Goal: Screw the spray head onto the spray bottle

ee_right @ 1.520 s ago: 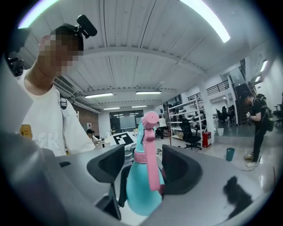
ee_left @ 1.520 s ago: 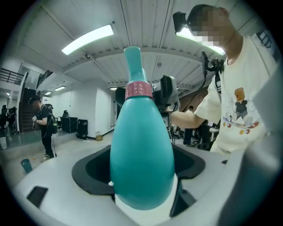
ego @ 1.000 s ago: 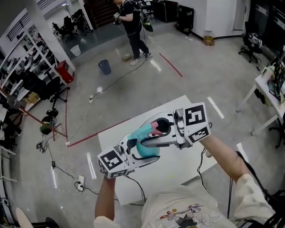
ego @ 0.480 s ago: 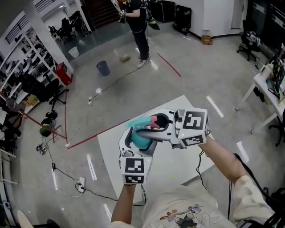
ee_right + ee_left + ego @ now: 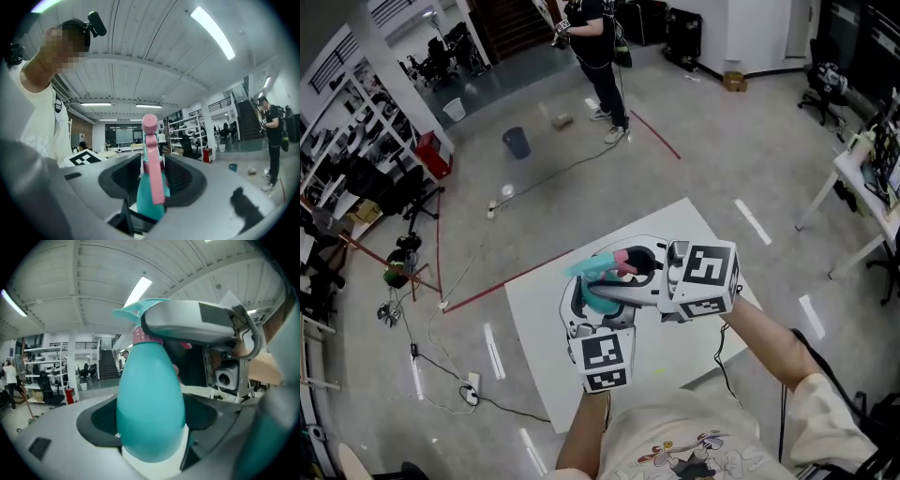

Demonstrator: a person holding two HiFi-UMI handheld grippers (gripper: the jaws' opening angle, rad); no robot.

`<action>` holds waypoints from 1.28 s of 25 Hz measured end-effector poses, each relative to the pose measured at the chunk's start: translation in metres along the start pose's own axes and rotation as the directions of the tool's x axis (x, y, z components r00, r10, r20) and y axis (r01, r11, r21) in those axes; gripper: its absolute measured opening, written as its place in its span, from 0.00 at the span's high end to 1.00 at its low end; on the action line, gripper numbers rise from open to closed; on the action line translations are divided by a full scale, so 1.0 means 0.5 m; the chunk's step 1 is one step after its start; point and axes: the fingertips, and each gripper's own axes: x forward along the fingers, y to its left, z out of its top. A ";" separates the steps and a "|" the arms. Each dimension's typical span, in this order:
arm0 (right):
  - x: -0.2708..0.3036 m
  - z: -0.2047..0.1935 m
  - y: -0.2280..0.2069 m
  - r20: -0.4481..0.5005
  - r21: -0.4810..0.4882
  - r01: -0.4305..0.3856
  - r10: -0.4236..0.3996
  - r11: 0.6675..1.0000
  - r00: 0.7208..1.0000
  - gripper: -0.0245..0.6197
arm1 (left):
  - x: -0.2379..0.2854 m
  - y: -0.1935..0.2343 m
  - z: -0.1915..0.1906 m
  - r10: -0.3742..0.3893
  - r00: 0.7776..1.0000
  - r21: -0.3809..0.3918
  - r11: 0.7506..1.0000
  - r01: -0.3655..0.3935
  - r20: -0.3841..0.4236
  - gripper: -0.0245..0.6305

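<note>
In the head view, you hold both tools together over the white worktop [image 5: 680, 342], in front of your chest. Your left tool [image 5: 584, 298] points away from you and holds the teal spray bottle [image 5: 602, 300] by its body. Your right tool [image 5: 621, 272] reaches in from the right and lies across the top of the bottle, where the spray head [image 5: 624, 256] shows pink between its jaws. Far off on the floor a person [image 5: 598, 42] stands beside a red line [image 5: 658, 138], with a blue bucket [image 5: 517, 142] to their left.

In the left gripper view, the bottle's rounded body fills the gap between your left tool's jaws, and both pads press against its sides. The bottle points away from the camera, and its pink collar sits just under the grey jaw of your right tool, which crosses the top.

In the right gripper view, the spray head stands upright between your right tool's jaws, with its pink trigger hanging down towards the camera over the teal bottle neck. The jaws sit at a middling width, with their pads against the collar on either side. They have just opened a touch. The marker cube [image 5: 87, 158] of your left tool shows at lower left.
</note>
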 end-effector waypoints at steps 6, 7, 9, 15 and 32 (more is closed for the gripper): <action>-0.010 -0.005 0.007 -0.025 -0.036 -0.027 0.026 0.999 0.999 0.67 | -0.004 0.006 -0.005 -0.068 0.997 0.078 0.995 0.070 -0.029 0.35; -0.007 -0.006 0.006 -0.027 -0.043 -0.021 0.020 0.999 0.999 0.67 | -0.005 0.007 -0.009 -0.069 0.997 0.097 0.993 0.072 -0.038 0.35; 0.000 -0.012 0.005 -0.030 -0.056 -0.003 0.002 0.998 1.000 0.67 | -0.010 0.004 -0.021 -0.065 0.996 0.128 0.989 0.071 -0.056 0.35; 0.005 -0.001 -0.020 0.024 0.000 0.079 -0.079 0.997 0.997 0.76 | -0.009 0.019 -0.013 0.027 0.998 0.128 0.992 -0.019 -0.055 0.35; -0.012 -0.161 -0.069 -0.032 0.041 0.209 -0.208 0.977 0.978 0.76 | -0.125 0.000 -0.181 -0.022 0.993 -0.017 1.000 0.020 -0.118 0.67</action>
